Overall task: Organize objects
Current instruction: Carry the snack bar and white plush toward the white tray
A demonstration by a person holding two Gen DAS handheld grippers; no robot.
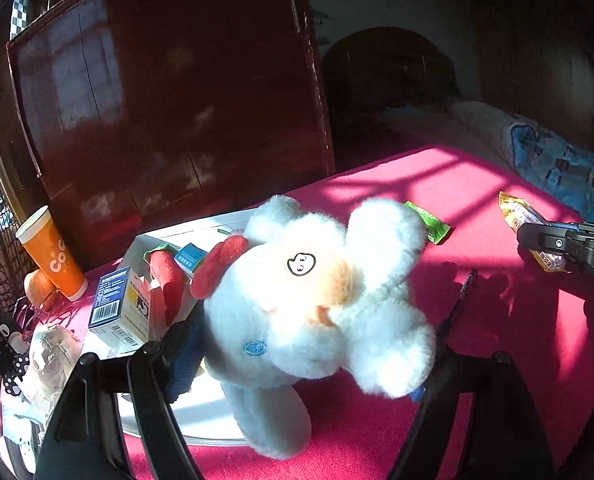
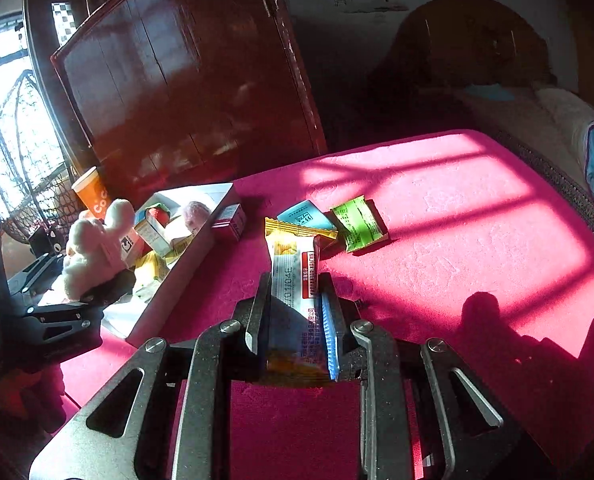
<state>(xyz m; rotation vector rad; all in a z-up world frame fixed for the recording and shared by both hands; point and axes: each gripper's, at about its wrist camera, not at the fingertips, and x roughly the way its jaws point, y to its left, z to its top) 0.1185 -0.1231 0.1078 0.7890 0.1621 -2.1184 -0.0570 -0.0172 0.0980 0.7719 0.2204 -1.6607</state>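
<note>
Two grippers at work, left gripper point(image 1: 305, 344) spread wide around a white plush toy point(image 1: 317, 292) above the white box point(image 2: 185, 256), box holding small cartons point(image 2: 153, 234) and packets, right gripper point(image 2: 297, 296) clamped tight on a yellow snack bar point(image 2: 297, 276) over the pink tablecloth point(image 2: 457, 240), green sachet point(image 2: 359, 222) lying nearby.

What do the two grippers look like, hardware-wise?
Both match: black angular linkage frames with triangular cutouts and silver pivot screws. The right gripper has a ribbed blue pad on one finger. The left gripper looks all black with blue padding too. No cables or sleeves visible.
</note>
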